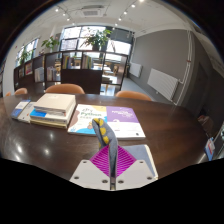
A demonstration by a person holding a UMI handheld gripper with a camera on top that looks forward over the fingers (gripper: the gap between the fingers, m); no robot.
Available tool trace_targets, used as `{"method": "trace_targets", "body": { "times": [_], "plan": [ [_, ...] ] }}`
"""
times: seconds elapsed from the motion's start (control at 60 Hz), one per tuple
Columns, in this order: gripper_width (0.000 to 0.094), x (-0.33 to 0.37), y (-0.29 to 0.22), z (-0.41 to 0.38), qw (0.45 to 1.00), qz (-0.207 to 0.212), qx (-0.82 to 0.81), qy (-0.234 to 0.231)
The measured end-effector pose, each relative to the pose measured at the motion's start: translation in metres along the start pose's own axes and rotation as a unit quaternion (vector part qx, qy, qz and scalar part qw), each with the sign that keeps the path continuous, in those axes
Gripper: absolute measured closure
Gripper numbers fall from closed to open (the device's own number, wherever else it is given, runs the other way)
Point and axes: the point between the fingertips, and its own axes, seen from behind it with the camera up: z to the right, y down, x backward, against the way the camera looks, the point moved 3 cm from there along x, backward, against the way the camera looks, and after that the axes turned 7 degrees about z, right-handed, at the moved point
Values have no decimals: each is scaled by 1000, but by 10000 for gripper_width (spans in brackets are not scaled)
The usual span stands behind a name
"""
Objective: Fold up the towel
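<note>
My gripper (pixel 111 152) hangs over a dark wooden table (pixel 50 145). Its two fingers are pressed together, the pink pads (pixel 100 158) meeting along the middle line. A narrow fold of grey-blue cloth with a yellow edge, the towel (pixel 106 132), sticks up from between the fingertips. Only this small pinched part of the towel shows; the rest is hidden below the fingers.
A stack of books (pixel 48 110) and some printed booklets (pixel 123 121) lie on the table beyond the fingers. Orange chairs (pixel 65 89) stand at the far side. Dark shelves (pixel 50 70), windows and a plant (pixel 98 38) are behind.
</note>
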Motion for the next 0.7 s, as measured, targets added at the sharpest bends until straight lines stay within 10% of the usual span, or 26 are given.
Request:
{"method": "trace_targets", "body": {
  "times": [0.167,0.367,0.7],
  "plan": [
    [834,-29,29,96,999,-21,-37,3],
    [320,-60,97,130,997,-71,3,-35],
    [90,84,-40,111,994,83,-7,-67]
  ]
}}
